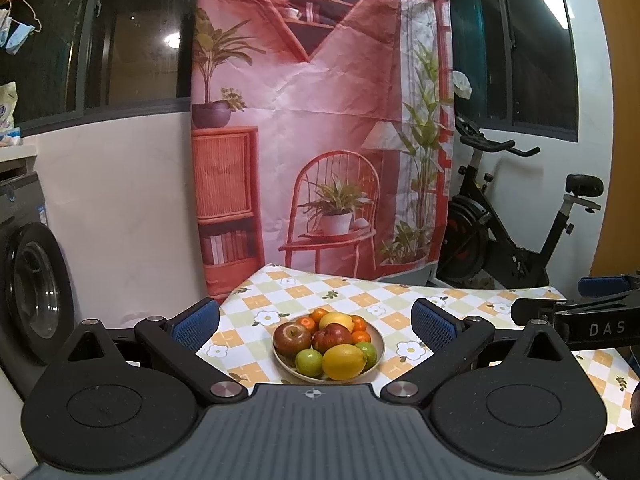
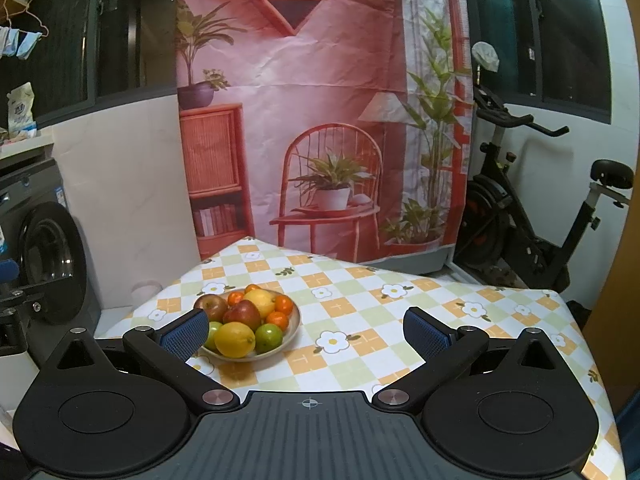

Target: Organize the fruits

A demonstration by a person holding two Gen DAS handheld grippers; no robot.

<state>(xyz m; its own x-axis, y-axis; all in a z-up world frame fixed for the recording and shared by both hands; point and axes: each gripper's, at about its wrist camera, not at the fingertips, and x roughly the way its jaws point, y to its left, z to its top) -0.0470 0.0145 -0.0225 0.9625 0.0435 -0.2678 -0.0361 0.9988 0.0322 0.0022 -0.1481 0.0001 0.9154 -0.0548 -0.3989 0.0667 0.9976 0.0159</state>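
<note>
1. My left gripper [image 1: 316, 326], black arms with blue ribbed pads, is spread wide and holds nothing. It hangs above the near edge of the table, and the bowl sits framed in the gap between its fingers, further out.

2. My right gripper [image 2: 306, 328] is released too, also empty. It sits to the right of the left one, with the bowl off by its left pad [image 2: 185, 332] and bare cloth straight ahead.

3. The fruit is all heaped in the shallow beige round bowl [image 1: 378, 346] on the checked flower-print tablecloth [image 1: 348, 292]: two dark red apples [image 1: 292, 338], two yellow lemons [image 1: 344, 361], two green limes [image 1: 309, 362] and several small orange tangerines [image 1: 361, 337].

4. Risk as I judge it: the heap is loose and round. Pulling a lower piece such as the front lemon could free the ones leaning on it, and they would roll across the cloth, maybe off the table edge.

5. The bowl looks light and shallow. A finger catching its rim could tip it or drag it.

6. The lemon skin looks smooth; a grip off its middle may squirt it out.

7. Both grippers aim at one small bowl, so going in together risks a clash. I see no second container in either view, so where the sorted fruit goes is unclear.
</note>
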